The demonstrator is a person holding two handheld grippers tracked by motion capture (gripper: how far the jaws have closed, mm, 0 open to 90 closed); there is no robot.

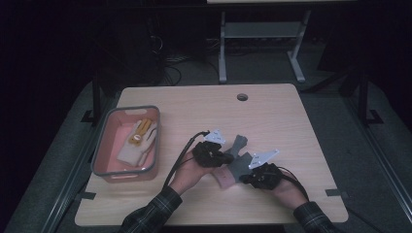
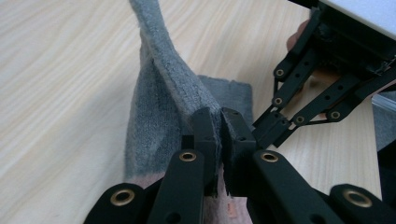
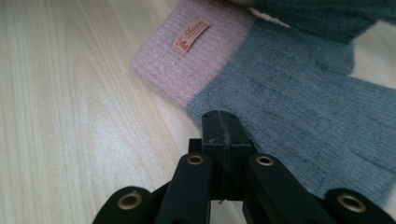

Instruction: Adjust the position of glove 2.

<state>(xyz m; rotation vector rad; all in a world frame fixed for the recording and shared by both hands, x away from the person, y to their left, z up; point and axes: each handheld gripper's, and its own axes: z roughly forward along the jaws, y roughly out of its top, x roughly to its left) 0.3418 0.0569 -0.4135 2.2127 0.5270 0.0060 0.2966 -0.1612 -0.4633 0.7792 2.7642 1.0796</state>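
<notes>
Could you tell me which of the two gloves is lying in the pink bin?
The white glove with yellow fingers lies in the pink bin; the grey glove with a pink cuff lies on the table between both grippers.

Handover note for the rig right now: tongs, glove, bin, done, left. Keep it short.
Left tongs: shut on a pinched-up fold of the grey glove.
Right tongs: shut at the glove's edge; whether they grip any knit I cannot tell.
Glove: flat on the table between both hands, pink cuff toward the person.
Pink bin, table's left: already holds a white-and-yellow glove.
Left, probably: carry the grey glove over into the bin.
</notes>
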